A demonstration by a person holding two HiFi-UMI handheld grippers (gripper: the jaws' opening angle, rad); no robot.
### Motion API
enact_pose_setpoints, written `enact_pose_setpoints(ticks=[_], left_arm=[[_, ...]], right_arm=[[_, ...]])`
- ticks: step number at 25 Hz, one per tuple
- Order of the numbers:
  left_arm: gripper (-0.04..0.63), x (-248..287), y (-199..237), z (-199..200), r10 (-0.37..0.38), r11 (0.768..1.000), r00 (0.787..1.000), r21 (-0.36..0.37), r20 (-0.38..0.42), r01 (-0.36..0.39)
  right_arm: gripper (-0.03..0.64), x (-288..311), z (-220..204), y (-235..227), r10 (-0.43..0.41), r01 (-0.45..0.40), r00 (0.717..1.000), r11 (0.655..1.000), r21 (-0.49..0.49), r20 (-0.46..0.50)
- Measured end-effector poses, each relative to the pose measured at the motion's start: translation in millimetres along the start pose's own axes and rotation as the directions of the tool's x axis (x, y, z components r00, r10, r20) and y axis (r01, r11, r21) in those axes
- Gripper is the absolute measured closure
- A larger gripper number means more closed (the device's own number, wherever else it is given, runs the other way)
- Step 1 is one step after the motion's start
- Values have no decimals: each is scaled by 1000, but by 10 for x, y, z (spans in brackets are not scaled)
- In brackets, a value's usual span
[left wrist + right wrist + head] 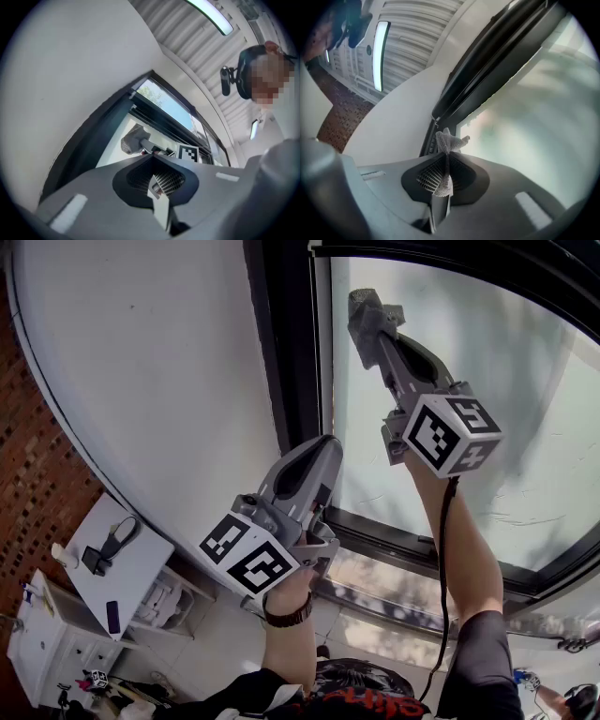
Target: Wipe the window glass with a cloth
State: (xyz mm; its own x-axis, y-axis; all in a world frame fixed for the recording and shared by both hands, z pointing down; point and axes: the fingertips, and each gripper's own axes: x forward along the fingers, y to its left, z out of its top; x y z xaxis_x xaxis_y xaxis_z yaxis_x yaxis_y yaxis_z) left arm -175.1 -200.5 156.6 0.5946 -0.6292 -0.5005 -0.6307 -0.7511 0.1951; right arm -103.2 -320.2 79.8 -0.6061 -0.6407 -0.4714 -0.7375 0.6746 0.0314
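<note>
Right gripper view — cloth (pixel 449 140) pinched in right tongs (pixel 444 161).

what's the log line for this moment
right gripper: shut on cloth, up at glass by frame | left gripper: shut, empty, lower | cloth-glass contact: unclear
</note>
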Motion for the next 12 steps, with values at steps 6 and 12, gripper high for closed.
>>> enact_pose_setpoints(ticks=[6,12], left_arm=[[601,132,-1184,-1096,-130,984,940,79,-315,163],[604,43,-1117,-1108,-225,940,886,150,-406,308]], right_arm=[[592,255,154,-53,4,-6,1000,994,-107,-17],[592,-103,444,-490,-95,93,995,980,-178,-5]])
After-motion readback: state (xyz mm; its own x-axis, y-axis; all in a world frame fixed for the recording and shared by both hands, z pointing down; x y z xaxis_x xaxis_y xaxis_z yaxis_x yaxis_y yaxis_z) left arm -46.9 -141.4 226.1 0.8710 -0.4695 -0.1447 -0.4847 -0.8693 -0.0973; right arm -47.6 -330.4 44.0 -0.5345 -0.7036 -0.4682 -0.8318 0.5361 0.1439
